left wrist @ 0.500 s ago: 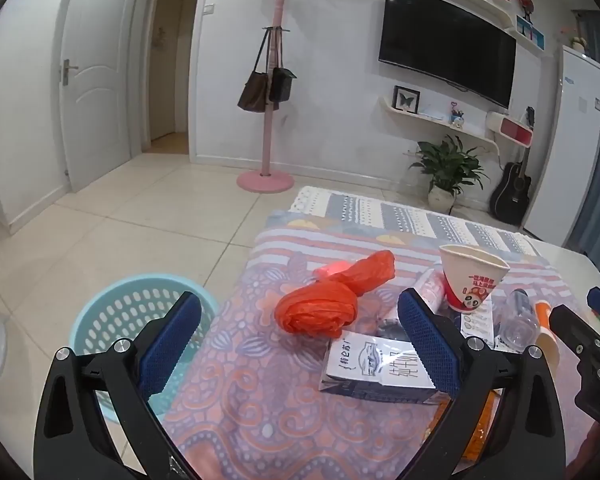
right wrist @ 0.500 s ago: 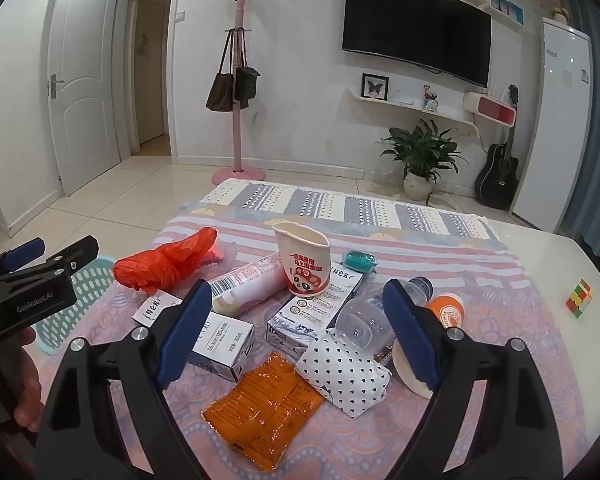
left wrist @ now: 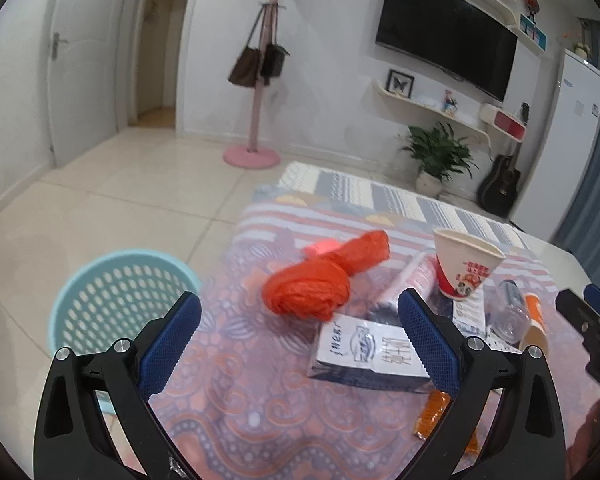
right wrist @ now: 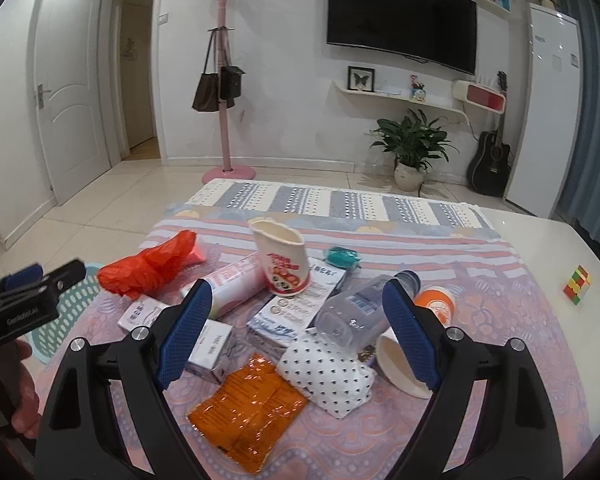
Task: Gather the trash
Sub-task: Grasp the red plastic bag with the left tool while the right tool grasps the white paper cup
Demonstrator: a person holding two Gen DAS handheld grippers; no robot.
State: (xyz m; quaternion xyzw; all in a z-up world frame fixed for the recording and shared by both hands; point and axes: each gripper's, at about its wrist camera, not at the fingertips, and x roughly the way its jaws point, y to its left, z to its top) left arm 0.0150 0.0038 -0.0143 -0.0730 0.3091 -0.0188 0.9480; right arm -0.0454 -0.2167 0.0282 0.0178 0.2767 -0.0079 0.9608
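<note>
Both tongs (left wrist: 300, 322) (right wrist: 298, 312) agape, tilted tableward

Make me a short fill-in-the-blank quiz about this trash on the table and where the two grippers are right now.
1. The crumpled plastic bag nearest the left gripper is ____ in colour.
2. The light blue basket stands on the ____, beside the table.
3. The left gripper and the right gripper both stand ____, with nothing held.
4. The clear plastic bottle is lying on its ____.

Missing words: orange; floor; open; side
</note>
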